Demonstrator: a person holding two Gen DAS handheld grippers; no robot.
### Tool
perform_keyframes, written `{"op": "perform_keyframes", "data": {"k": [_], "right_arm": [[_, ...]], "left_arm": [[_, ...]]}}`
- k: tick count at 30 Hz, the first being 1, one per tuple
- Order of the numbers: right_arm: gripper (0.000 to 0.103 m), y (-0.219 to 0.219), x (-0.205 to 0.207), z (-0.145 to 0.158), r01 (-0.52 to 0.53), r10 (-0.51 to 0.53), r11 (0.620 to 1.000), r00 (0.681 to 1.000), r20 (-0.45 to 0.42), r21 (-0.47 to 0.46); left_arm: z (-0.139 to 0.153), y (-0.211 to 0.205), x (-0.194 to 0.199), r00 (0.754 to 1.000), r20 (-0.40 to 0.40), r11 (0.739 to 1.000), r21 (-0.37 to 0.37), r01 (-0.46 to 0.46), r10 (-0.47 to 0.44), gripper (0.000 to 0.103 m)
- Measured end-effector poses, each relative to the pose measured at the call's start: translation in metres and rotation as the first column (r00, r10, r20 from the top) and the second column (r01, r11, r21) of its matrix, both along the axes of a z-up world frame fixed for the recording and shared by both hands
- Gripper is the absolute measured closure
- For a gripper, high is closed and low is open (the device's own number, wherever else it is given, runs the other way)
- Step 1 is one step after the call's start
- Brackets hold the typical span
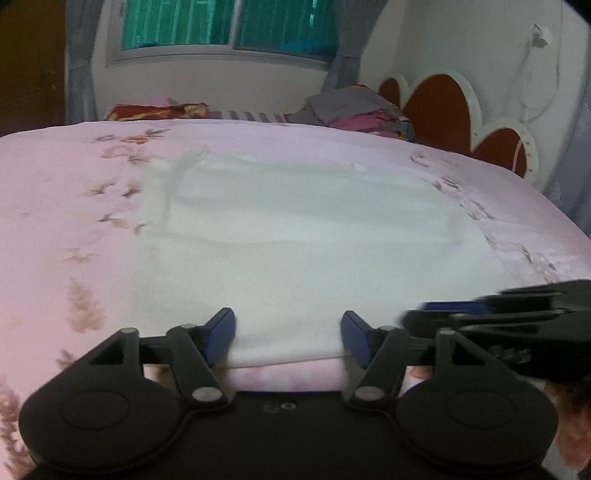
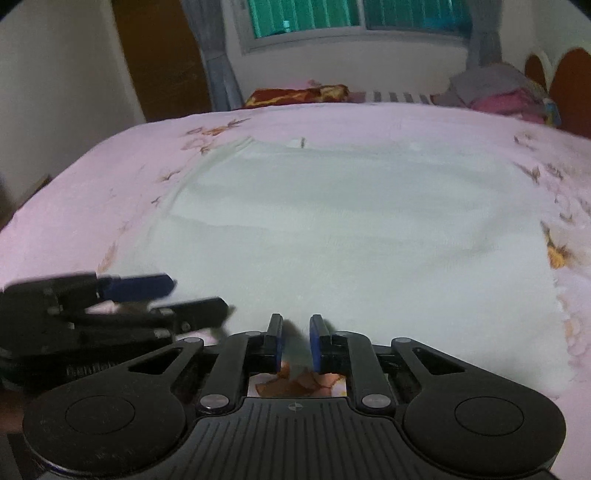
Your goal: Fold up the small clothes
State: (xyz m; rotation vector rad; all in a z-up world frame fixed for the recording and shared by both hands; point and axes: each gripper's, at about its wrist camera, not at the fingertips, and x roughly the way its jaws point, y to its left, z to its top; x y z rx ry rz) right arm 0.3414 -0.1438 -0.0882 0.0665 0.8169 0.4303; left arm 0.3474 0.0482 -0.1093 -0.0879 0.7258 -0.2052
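Note:
A white garment (image 1: 295, 240) (image 2: 351, 240) lies spread flat on a pink floral bed sheet (image 1: 55, 221) (image 2: 92, 184). My left gripper (image 1: 288, 325) is open, its blue pads (image 1: 221, 332) standing wide on either side of the garment's near hem. The right wrist view shows it blurred at the left (image 2: 199, 295). My right gripper (image 2: 295, 332) sits at the same hem further right. Its pads (image 2: 277, 339) are close together with a narrow gap, the cloth edge lies in that gap, and I see no pinch. It appears blurred in the left wrist view (image 1: 424, 314).
A pile of folded clothes (image 1: 354, 110) (image 2: 498, 92) sits at the far side of the bed, beside a red patterned cushion (image 1: 155, 110) (image 2: 295, 94). A heart-shaped headboard (image 1: 443, 107) stands on the right. A window (image 1: 229, 26) and a wooden door (image 2: 159, 55) are behind.

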Motion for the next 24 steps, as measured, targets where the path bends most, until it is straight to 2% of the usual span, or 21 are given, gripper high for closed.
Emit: {"op": "perform_keyframes", "data": {"k": [7,12,14,17,20,22,24], "right_arm": [[0.087,-0.056,-0.004,-0.003,0.140,-0.140,0.990,0.990,0.005,-0.027],[0.087,-0.106,-0.011,-0.005,0.252,-0.252,0.966,0.968,0.001,-0.065],[0.087,-0.121,-0.015,-0.006,0.273,-0.274,0.961,0.962,-0.015,-0.052],[0.087,-0.116,-0.015,-0.001,0.251,-0.252,0.964,0.968,-0.001,-0.085],[0.087,-0.112,-0.019,0.004,0.249,-0.249,0.966,0.968,0.018,-0.071],[0.087,-0.110,-0.017,-0.003,0.248,-0.249,0.963,0.968,0.000,-0.107],[0.087,-0.111,-0.017,-0.004,0.249,-0.251,0.963,0.968,-0.004,-0.101]], "left_arm": [[0.000,0.029,-0.012,0.998,-0.002,0.998,0.000,-0.067,0.067,0.038],[0.000,0.031,-0.016,0.998,-0.005,0.998,0.017,-0.068,0.068,0.038],[0.001,0.028,-0.015,0.997,-0.007,0.997,0.020,-0.076,0.076,0.038],[0.008,0.026,-0.018,0.997,0.015,0.997,0.014,-0.073,0.073,0.037],[0.002,0.029,-0.014,0.997,-0.023,0.997,0.017,-0.076,0.076,0.037],[0.000,0.033,-0.014,0.997,-0.028,0.997,0.000,-0.078,0.078,0.037],[0.001,0.033,-0.014,0.997,-0.032,0.997,0.014,-0.071,0.071,0.037]]}}
